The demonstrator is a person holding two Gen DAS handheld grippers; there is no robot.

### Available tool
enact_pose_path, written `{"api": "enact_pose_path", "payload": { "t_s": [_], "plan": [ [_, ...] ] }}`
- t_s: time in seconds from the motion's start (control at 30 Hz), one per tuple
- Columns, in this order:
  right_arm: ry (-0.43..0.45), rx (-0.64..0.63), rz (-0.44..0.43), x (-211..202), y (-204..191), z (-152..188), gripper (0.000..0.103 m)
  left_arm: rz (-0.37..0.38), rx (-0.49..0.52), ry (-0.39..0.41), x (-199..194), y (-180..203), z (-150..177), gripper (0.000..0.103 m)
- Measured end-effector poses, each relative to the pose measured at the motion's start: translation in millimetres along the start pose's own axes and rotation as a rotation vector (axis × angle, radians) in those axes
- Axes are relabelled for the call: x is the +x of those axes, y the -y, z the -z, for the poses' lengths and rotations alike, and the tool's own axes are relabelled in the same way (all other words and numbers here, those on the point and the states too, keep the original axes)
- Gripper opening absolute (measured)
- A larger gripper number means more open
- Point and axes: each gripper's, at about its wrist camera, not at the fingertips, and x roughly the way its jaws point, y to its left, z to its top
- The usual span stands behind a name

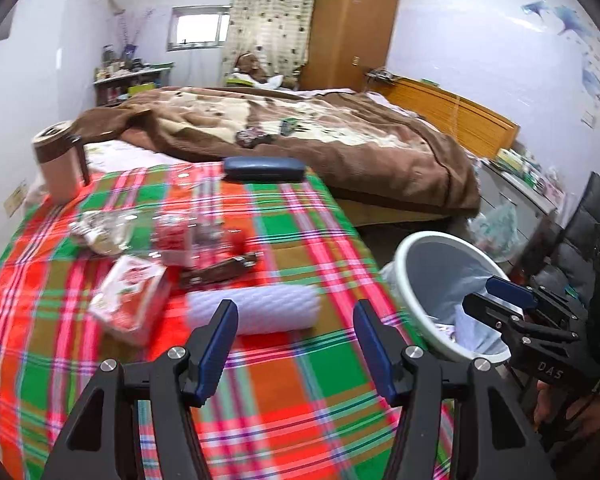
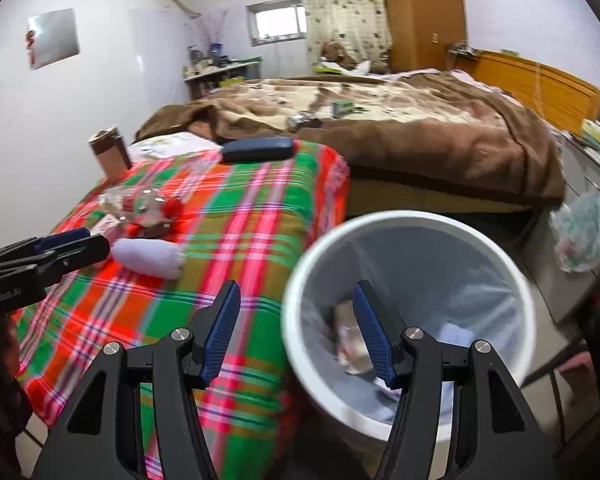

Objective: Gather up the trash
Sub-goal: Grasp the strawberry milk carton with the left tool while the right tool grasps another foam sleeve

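Note:
A white paper roll (image 1: 256, 309) lies on the plaid tablecloth (image 1: 292, 412), just ahead of my open, empty left gripper (image 1: 296, 320). Beyond it lie a red-and-white packet (image 1: 134, 294), a clear plastic bottle with a red cap (image 1: 196, 236), a clear wrapper (image 1: 100, 232) and a brown wrapper (image 1: 220, 270). A white trash bin (image 2: 410, 220) with a liner stands beside the table and holds some trash (image 2: 352, 344). My right gripper (image 2: 296, 308) is open and empty over the bin's near rim; it also shows in the left wrist view (image 1: 496, 292).
A brown-lidded mug (image 1: 58, 160) and a dark blue case (image 1: 264, 169) sit at the table's far end. A bed with a brown blanket (image 1: 340, 136) lies beyond. A plastic bag (image 2: 580, 236) lies on the floor by a cabinet at right.

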Motion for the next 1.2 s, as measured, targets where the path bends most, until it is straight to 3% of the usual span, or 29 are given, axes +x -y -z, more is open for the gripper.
{"api": "enact_pose_path", "payload": {
  "t_s": [0.4,0.57,0.83,1.2],
  "plan": [
    [-0.025,-0.154,-0.097,28,-59,-11,0.060,-0.092,-0.074,-0.002,-9,-77,6,0.060],
    [-0.068,-0.273,-0.124,53,-90,-15,0.060,-0.108,-0.085,-0.041,0,-106,6,0.060],
    [-0.102,-0.402,-0.197,78,-127,-27,0.060,-0.060,-0.100,-0.077,19,-131,-1,0.066],
    [-0.236,-0.396,-0.306,112,-133,-31,0.060,-0.042,-0.096,-0.118,45,-145,-14,0.067]
  ]
}}
